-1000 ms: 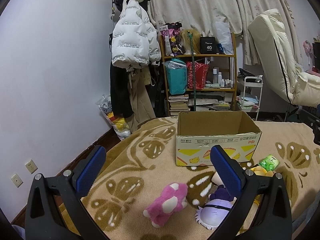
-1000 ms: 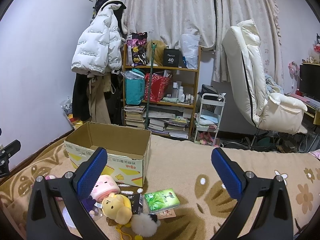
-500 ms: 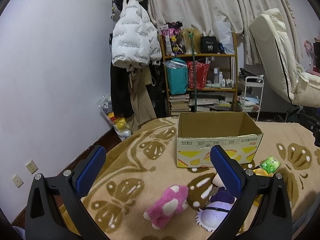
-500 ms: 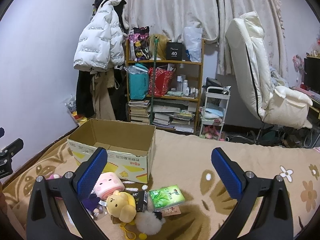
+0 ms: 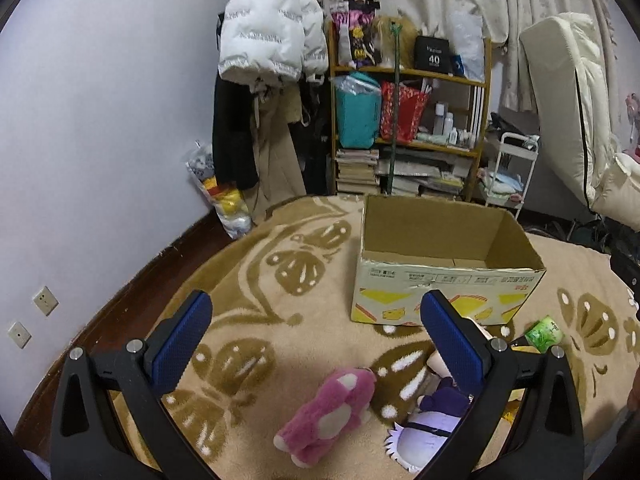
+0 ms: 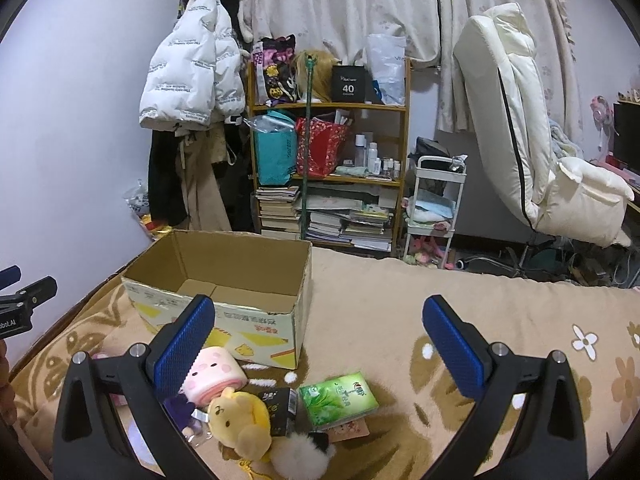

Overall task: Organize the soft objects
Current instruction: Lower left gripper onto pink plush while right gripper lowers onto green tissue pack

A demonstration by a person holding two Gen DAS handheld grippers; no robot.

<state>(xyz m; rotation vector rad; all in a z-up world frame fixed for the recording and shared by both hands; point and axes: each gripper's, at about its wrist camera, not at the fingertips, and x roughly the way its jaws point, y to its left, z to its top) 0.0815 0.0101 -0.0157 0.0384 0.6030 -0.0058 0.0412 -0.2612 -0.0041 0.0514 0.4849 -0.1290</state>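
Moved: both views were tipped downward, toward the toys.
Jaws: left gripper (image 5: pixel 316 322) and right gripper (image 6: pixel 318 324) were held released, empty.
Advice: pink plush (image 5: pixel 330 414) should be pinched mid-body, then lifted over the cardboard box (image 5: pixel 444 280).

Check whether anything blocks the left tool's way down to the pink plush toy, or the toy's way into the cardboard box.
Nothing visible does. The left tool hangs open above the pink plush toy, with only bare blanket between. The cardboard box behind it is open-topped and looks empty.

Dim indoor light, fisheye-warped edges
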